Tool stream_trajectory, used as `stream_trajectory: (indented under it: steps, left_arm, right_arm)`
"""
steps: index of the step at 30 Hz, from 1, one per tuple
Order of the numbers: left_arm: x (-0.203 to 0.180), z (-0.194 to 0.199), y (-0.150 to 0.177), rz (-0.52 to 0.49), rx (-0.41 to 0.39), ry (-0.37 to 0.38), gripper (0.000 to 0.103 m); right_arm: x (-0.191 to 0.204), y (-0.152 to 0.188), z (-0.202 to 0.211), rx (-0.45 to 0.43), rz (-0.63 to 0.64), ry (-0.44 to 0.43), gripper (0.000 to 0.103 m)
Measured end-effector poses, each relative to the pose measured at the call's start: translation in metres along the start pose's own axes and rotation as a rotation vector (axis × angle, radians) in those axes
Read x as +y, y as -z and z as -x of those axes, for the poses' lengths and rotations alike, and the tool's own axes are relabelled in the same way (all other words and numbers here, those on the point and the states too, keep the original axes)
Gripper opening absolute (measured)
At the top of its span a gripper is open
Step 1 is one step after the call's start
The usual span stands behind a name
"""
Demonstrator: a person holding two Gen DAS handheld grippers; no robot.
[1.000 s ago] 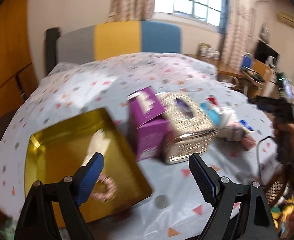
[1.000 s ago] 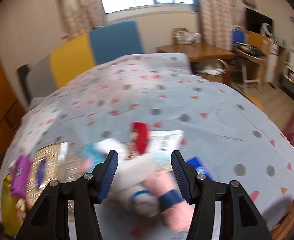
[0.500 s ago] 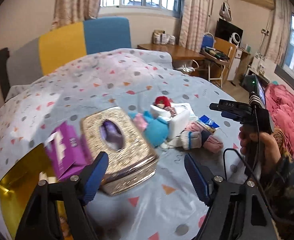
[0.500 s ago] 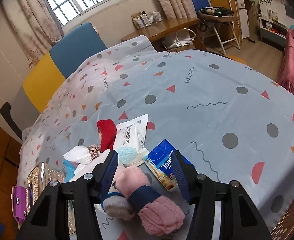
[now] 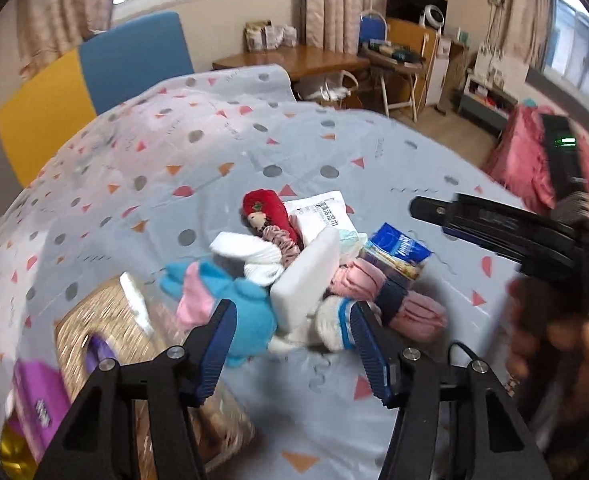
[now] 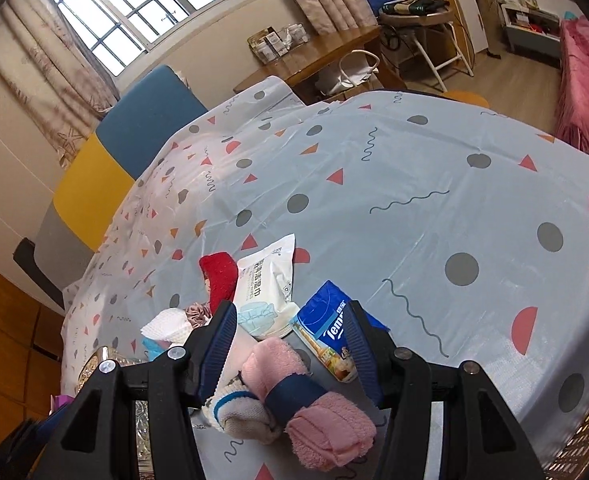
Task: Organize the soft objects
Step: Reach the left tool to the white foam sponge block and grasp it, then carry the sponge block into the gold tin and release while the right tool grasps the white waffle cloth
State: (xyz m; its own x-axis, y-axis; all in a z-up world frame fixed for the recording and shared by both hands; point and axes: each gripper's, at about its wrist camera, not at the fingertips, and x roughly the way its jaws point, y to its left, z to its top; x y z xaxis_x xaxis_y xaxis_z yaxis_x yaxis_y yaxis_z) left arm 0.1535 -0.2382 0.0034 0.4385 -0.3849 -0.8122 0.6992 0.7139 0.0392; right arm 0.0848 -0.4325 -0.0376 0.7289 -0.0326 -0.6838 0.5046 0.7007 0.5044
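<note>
A heap of soft things lies mid-table. In the left wrist view: a blue and pink plush (image 5: 230, 300), white cloth (image 5: 250, 252), white block (image 5: 310, 276), red doll (image 5: 266, 212), pink scrunchie (image 5: 282, 240) and pink rolled socks (image 5: 406, 312). My left gripper (image 5: 290, 344) is open and empty just in front of the heap. In the right wrist view my right gripper (image 6: 288, 340) is open above the pink socks (image 6: 314, 400), touching nothing. A white sock (image 6: 238, 412) lies beside them.
A gold tissue box (image 5: 114, 340), a purple box (image 5: 38, 404) and a gold tray corner (image 5: 14, 456) sit at the left. A wet-wipe pack (image 6: 266, 280) and a blue tissue pack (image 6: 330, 332) lie by the heap. My right gripper shows in the left wrist view (image 5: 494, 228). Chairs stand behind the table.
My left gripper has swung right, from the gold tray and boxes to the soft heap. My right gripper has drawn back a little over the pink socks.
</note>
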Motion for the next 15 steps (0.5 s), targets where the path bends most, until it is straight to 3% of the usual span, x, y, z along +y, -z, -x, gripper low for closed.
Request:
stream_trajectory:
  steps: [9, 10, 11, 12, 15]
  left_arm:
    - [-0.004, -0.084, -0.018, -0.022, 0.150, -0.003, 0.059]
    - [-0.005, -0.089, -0.018, -0.022, 0.154, 0.007, 0.056]
    - [-0.007, -0.091, -0.017, -0.025, 0.156, 0.012, 0.037]
    - [-0.008, -0.093, -0.016, -0.031, 0.156, 0.011, 0.029]
    - [-0.011, -0.082, -0.009, -0.023, 0.101, 0.020, 0.020]
  right_arm:
    - [-0.003, 0.000, -0.005, 0.033, -0.021, -0.039, 0.056]
    - [-0.002, 0.001, -0.005, 0.038, -0.018, -0.043, 0.056]
    - [-0.001, 0.001, -0.006, 0.043, -0.015, -0.047, 0.056]
    - [-0.001, 0.001, -0.007, 0.047, -0.012, -0.050, 0.056]
    - [0.001, 0.001, -0.007, 0.048, -0.005, -0.053, 0.056]
